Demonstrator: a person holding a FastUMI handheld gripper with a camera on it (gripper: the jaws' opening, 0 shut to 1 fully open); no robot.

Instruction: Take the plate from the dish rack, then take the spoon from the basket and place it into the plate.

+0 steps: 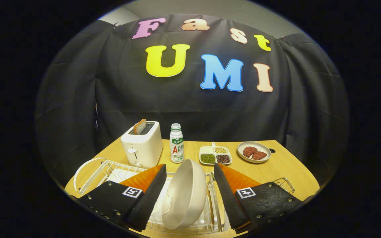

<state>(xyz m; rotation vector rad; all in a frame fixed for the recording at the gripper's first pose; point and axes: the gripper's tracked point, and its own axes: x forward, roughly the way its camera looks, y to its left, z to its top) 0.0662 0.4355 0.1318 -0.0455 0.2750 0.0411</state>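
Task stage: first step not yet finished; the plate [184, 195] stood on edge in the dish rack [111, 170], tilted and apparently leaning on the rack's wires.
Gripper state: the gripper [190, 193] was spread wide, one finger on each side of the plate, neither pad visibly pressing on it.
Grip judgement: the fingers appeared set to close across the plate; no hold had been made.
Spoon and basket: a wire frame [284, 184] showed just beyond the right finger, which may be the basket; the spoon could not be made out.
Remaining work: grasp and lift the plate out, set it down, fetch the spoon, lay it in the plate.
Rack position: at the near edge of the table [289, 168], toward its near left corner.
Far left of table: a toaster [142, 143] with a slice of toast [140, 126] in its slot, close behind the rack.
Far middle: a bottle [177, 143] beside the toaster, then a divided tray [215, 155] of beans.
Far right: a dish [254, 152] holding two dark patties.
Open room: bare tabletop lay right of the rack, between the near edge and the divided tray; likely the best place to set the plate.
Edge caution: upward was the free direction for lifting; the rack wires beside the plate and the toaster behind were the nearest obstacles.
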